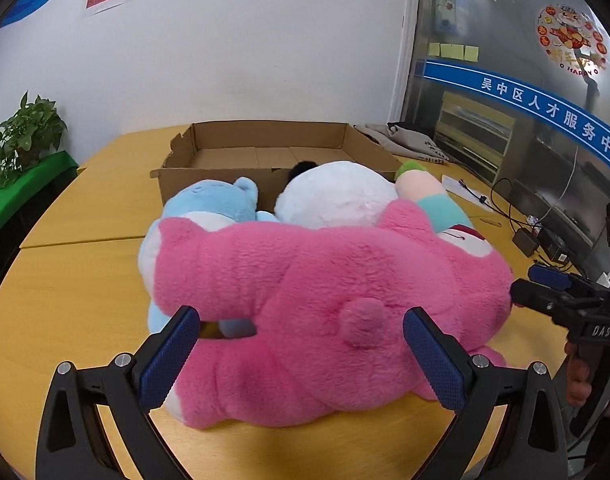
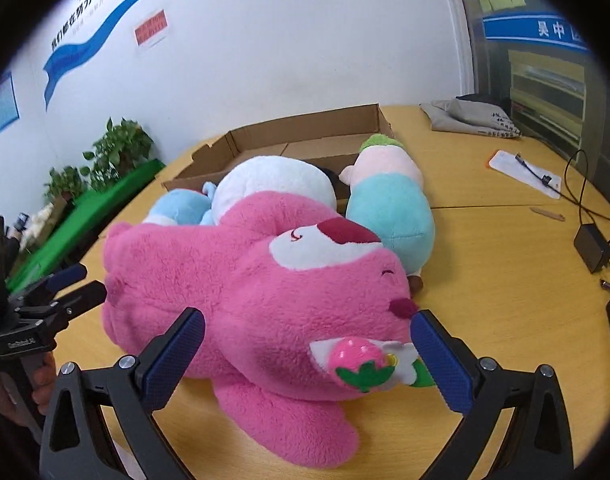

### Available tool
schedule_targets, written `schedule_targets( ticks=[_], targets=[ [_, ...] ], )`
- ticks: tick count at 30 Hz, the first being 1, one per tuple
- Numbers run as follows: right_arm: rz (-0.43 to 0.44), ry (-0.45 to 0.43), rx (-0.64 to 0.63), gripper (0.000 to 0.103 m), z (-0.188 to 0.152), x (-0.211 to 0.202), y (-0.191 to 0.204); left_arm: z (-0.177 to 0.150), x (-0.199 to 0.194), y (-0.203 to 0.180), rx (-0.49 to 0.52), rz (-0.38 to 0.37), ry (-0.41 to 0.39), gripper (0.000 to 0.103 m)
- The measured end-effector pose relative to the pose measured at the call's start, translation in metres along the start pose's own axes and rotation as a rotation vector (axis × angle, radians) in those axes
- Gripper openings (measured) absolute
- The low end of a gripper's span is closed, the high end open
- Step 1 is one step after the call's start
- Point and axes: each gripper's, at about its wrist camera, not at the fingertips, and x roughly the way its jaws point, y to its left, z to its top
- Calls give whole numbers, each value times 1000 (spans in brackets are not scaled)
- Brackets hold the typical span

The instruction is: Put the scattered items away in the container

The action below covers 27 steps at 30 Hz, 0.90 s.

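A big pink plush bear [image 1: 313,300] [image 2: 245,280] lies across the yellow table [image 1: 77,280], on top of a blue plush [image 1: 213,204] [image 2: 177,208], a white plush [image 1: 337,196] [image 2: 277,180] and a teal-bodied doll [image 1: 433,204] [image 2: 389,208]. Behind them stands an open cardboard box [image 1: 265,140] [image 2: 305,128]. My left gripper [image 1: 301,356] is open, its pads on either side of the bear's back end with the tail. My right gripper [image 2: 309,356] is open around the bear's head, near a strawberry toy [image 2: 357,360].
A grey cloth bag [image 1: 413,140] [image 2: 469,118], a paper sheet with a cable [image 2: 525,174] and a black adapter [image 2: 593,248] lie on the table's right. Potted plants [image 1: 25,132] [image 2: 117,148] on green cloth line the left wall. A hand [image 2: 45,376] holds each tool.
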Motion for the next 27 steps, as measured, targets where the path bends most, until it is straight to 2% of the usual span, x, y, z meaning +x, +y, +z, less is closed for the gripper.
schedule_targets(
  ticks=[6, 27],
  targets=[
    [-36, 20, 19, 103, -4, 3, -5, 3, 9, 4, -51, -19, 26, 103],
    [-44, 34, 8, 103, 4, 19, -16, 9, 36, 4, -48, -84, 62, 103]
  ],
)
